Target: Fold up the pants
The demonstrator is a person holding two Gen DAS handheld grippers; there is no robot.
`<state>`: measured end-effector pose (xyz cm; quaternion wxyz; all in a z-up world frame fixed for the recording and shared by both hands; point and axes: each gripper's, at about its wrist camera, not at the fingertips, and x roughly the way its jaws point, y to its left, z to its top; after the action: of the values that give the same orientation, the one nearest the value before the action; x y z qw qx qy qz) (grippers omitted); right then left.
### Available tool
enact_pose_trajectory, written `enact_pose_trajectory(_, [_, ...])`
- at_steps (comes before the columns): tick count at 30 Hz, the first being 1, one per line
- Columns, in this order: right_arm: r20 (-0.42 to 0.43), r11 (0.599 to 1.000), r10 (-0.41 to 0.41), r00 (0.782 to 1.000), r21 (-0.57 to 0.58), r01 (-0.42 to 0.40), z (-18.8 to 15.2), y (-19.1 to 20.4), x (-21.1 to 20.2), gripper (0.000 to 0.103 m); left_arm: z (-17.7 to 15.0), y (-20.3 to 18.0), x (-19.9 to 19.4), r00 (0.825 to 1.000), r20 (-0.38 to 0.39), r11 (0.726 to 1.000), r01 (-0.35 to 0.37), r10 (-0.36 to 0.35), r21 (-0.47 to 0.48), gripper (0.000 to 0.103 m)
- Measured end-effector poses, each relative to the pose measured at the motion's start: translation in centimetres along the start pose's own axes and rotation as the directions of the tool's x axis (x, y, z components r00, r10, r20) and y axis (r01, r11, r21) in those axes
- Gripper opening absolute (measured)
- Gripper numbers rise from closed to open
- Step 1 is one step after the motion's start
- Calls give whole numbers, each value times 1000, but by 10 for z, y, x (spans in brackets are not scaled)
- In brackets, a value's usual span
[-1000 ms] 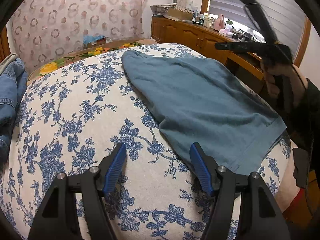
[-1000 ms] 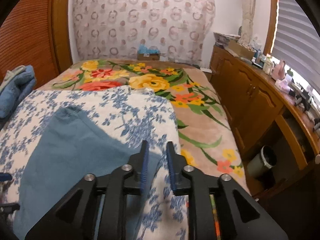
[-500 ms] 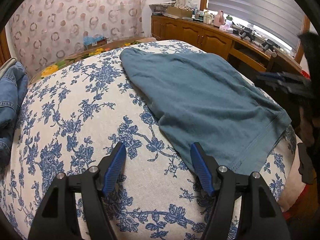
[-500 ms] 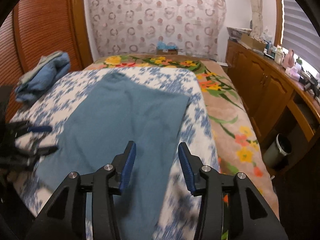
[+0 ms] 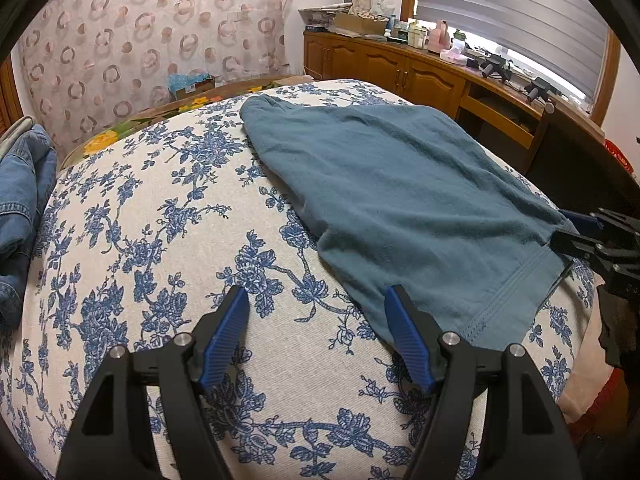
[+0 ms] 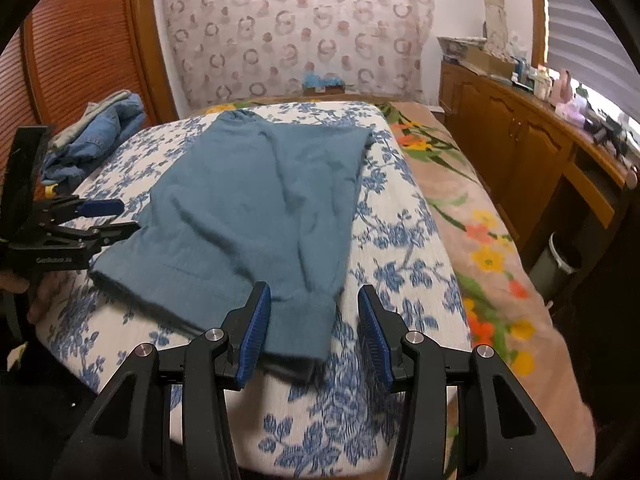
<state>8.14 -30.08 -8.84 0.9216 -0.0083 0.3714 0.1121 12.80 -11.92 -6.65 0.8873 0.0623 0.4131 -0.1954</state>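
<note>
A: Pants [image 6: 256,216], teal and soft-looking, are seen from the two tools. How are the tools set?

B: The right gripper [image 6: 314,332] is spread partway, with one near corner of the pants lying between its blue pads; the cloth is not pinched. The left gripper [image 5: 316,336] is spread wide and is opening a little further. Its right pad is beside the near hem, and only the bedcover is seen between its jaws. Nothing is held by either tool.

A: And where are the pants laid?

B: They are spread fairly flat on a white bedcover with blue flowers [image 5: 160,240], the hem end nearest the tools and the far end reaching toward the curtained wall [image 6: 296,32]. A pile of denim [image 6: 100,128] is seen well apart at the left edge of the bed, and wooden cabinets [image 5: 400,68] run along the window side.

A: How is the cloth likely to behave?

B: It is judged light, limp and a little fuzzy, so it should drape and sag rather than hold a shape, and slipping is unlikely between ribbed pads. The stitched hem corners, one near each tool, are judged the firmest places to be pinched; all layers would need to be caught together.
</note>
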Motion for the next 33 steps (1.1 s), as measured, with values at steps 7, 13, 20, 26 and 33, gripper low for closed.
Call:
enact_pose_trajectory(7, [7,1000,5,1000,20,-5,-7,0,-9,46,-2,-1,-15,999,-6,999,36,-36,-31,71])
enact_pose_trajectory(13, [11,1000,9,1000,26,-9,-11,0,-14,46,-10,-16,-35,995,18,995,103,-102,-10,71])
enact_pose_trajectory(20, [7,999,21,1000,28,-21,-14,3,-13,46,-10,-30,-34,992,12,992,124,-124,0,71])
enact_pose_trajectory(26, [15,999,30,999,27,-30,-14,4,-14,41,-14,-38,-22,995,-26,995,97,-96,28,71])
enact_pose_trajectory(33, [51,999,40,998,20,-41,-9,6,-23,10,-21,-28,-24,997,-25,997,76,-76,26,71])
